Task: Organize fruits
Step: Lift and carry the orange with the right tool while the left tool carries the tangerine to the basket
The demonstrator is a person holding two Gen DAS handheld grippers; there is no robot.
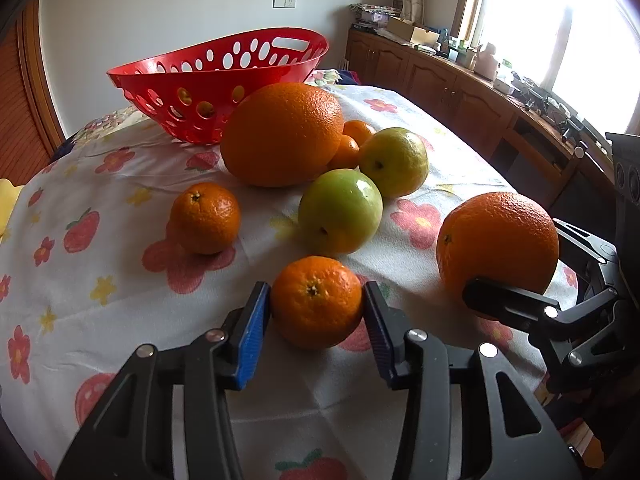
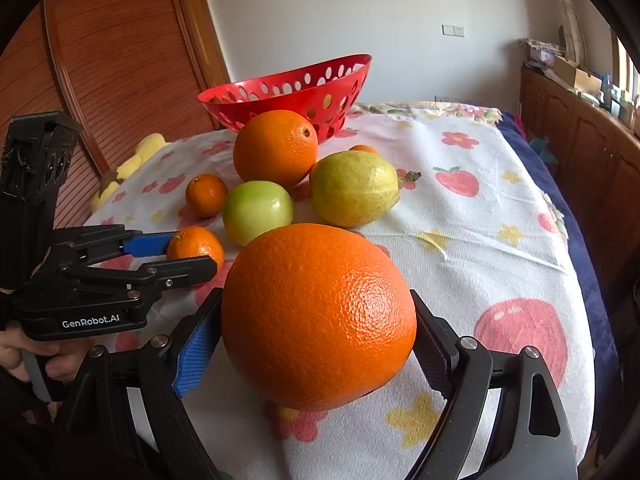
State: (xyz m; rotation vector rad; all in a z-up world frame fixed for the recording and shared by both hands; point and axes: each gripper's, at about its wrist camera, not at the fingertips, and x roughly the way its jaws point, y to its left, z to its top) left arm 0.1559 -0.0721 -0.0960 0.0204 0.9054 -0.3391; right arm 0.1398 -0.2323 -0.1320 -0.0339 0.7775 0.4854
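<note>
The left gripper [image 1: 317,306] has its blue-padded fingers [image 1: 252,336] pinching a small orange mandarin [image 1: 316,300] that sits on the desk near the front edge. The right gripper [image 2: 318,344] holds a big round orange [image 2: 318,316] between its fingers [image 2: 198,354], both pads pressed on its sides; this orange is close to the right edge of the desk.

Behind them the other fruits lie in a loose group: a smooth green apple [image 1: 340,210], a yellow-green guava [image 1: 394,162], a second big orange [image 1: 282,134], another small mandarin [image 1: 206,216] standing apart to the left, and two more little mandarins [image 1: 352,142] half hidden behind the big orange. The green apple touches the guava. Between the held mandarin and the apple there is only a narrow gap; to the left of the group the cloth is open.

The red plastic basket with oval holes [image 1: 224,68] stands at the far end, tilted, just behind the big orange.

The desk is covered by a white cloth with printed flowers and strawberries [image 1: 100,264]. On the right side a wooden cabinet row [image 1: 452,88] runs under a bright window [image 1: 560,20]; on the left is a brown slatted wooden door [image 2: 116,60].
</note>
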